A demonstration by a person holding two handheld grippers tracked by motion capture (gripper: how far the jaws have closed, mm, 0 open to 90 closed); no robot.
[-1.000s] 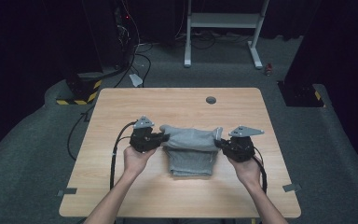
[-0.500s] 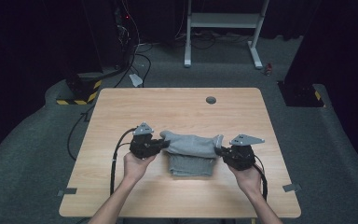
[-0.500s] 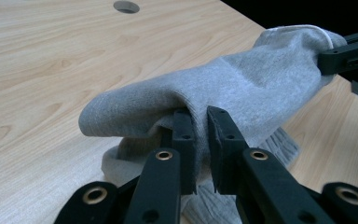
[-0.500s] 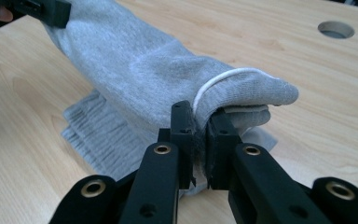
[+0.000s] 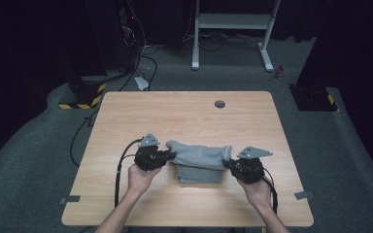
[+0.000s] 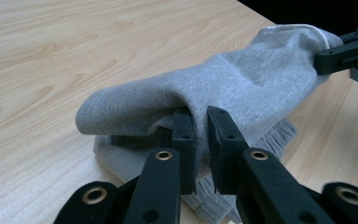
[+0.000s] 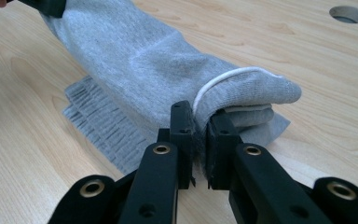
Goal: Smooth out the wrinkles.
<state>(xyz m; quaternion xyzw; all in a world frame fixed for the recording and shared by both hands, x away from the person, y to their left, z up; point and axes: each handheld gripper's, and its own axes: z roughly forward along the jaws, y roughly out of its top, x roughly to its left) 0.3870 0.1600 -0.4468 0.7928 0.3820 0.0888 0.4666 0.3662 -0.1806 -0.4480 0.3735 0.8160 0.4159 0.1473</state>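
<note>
The folded grey knitted cloth lies crosswise on the pale wooden bench, its long axis running between the hands. The left tongs pinch its left end nearly closed. The right tongs likewise clamp its right end, each equally near.

On the table, the folded cloth lay toward the near edge, roughly midway between the left and right sides, with the round hole in the tabletop behind it and a little to the right. The left gripper sat at the cloth's left end and the right gripper at its right end, each touching the upper fold, which was raised above the layer lying flat on the wood.
</note>
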